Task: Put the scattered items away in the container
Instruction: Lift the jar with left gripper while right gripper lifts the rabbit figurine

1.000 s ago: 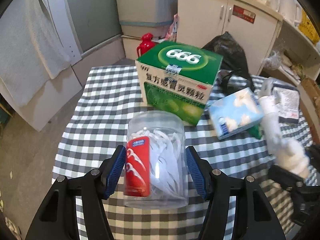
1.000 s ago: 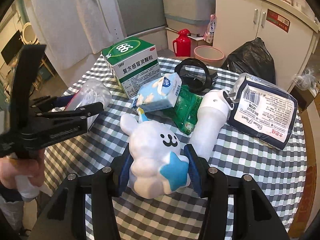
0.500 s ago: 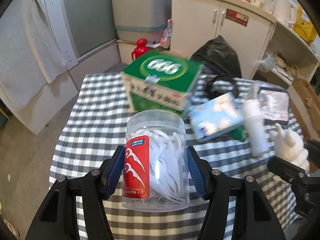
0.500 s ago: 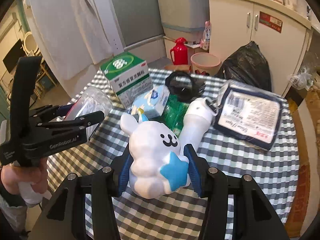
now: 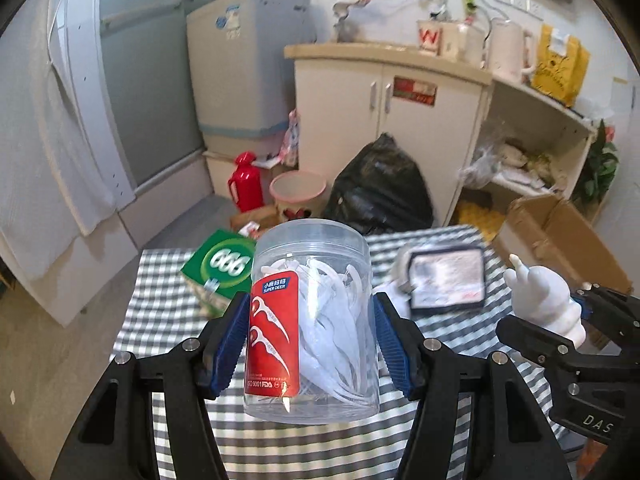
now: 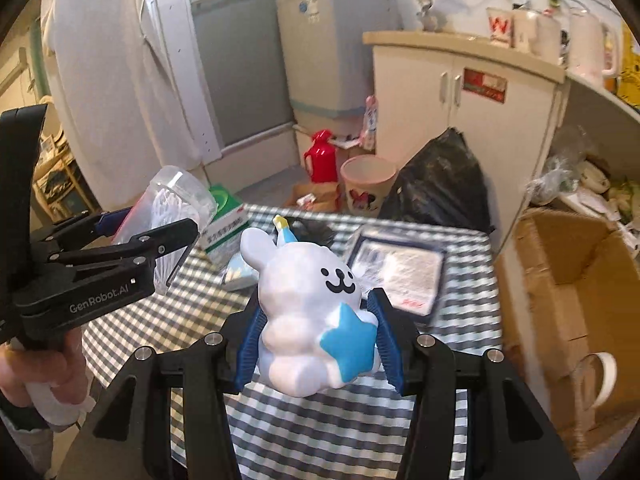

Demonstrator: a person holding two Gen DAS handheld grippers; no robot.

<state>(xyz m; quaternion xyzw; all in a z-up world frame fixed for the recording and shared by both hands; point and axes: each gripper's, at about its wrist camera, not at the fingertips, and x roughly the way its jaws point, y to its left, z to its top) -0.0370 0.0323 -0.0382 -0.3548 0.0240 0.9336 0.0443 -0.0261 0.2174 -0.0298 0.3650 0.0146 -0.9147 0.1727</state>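
My left gripper [image 5: 310, 338] is shut on a clear floss-pick jar [image 5: 316, 320] with a red label, held above the checked table [image 5: 168, 280]. My right gripper [image 6: 316, 344] is shut on a white rabbit toy [image 6: 304, 292] with a blue star, also lifted off the table. The toy [image 5: 544, 300] shows from behind at the right of the left wrist view. The jar [image 6: 176, 200] appears at the left of the right wrist view. An open cardboard box [image 6: 580, 276] stands on the floor to the right of the table.
On the table lie a green medicine box [image 5: 218, 268], a tissue pack [image 6: 240, 276] and a dark-framed packet [image 5: 448, 280]. Beyond the table are a black bag [image 5: 380, 192], a red flask [image 5: 245, 180], a pink bin [image 5: 298, 196] and a cabinet [image 5: 400, 120].
Both grippers have risen and pulled back from the table with the jar and the toy held. The views tilted up, showing the room and the cardboard box.
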